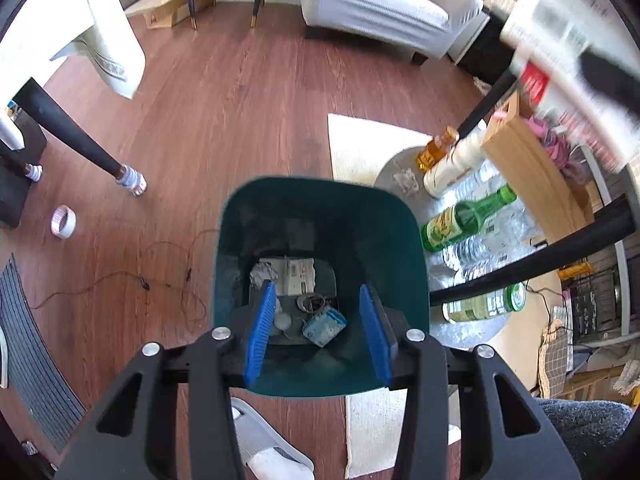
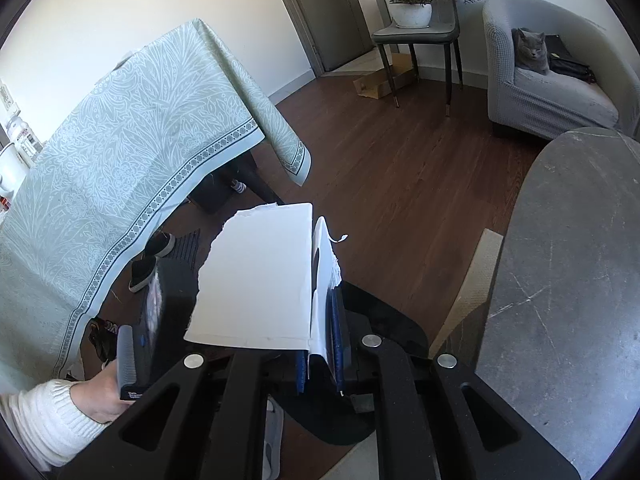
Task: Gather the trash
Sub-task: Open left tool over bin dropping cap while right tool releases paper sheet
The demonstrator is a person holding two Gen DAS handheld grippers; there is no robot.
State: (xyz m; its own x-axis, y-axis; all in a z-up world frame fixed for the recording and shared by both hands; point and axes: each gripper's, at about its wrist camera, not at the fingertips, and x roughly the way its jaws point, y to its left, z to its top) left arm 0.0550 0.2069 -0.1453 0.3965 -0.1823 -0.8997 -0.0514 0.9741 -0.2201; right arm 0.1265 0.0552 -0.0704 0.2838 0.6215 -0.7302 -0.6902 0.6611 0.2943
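In the left wrist view, the left gripper was held above the green trash bin, pointing down into it. Its blue pads were seen partly apart, and nothing was held between them. At the bottom of the bin some trash was already lying: a crumpled blue packet, a flat white paper and some small wads. Just to the right of the bin, a green glass bottle and several clear plastic bottles were lying on a round grey mat. At the far right, a blurred printed sheet was seen coming in.

In the right wrist view, the right gripper was closed tightly on a torn white envelope, gripped near its lower right corner. The envelope stood out to the left of the jaws, above the dark rim of the bin. The person's hand, in a white sleeve, was seen at the near left.

The envelope was judged to be light, thin and flexible, not fragile. It could bend or flutter when released, so a grip at the edge seemed enough. The glass bottle would probably be heavier, smooth and breakable, and would best be taken at the neck.
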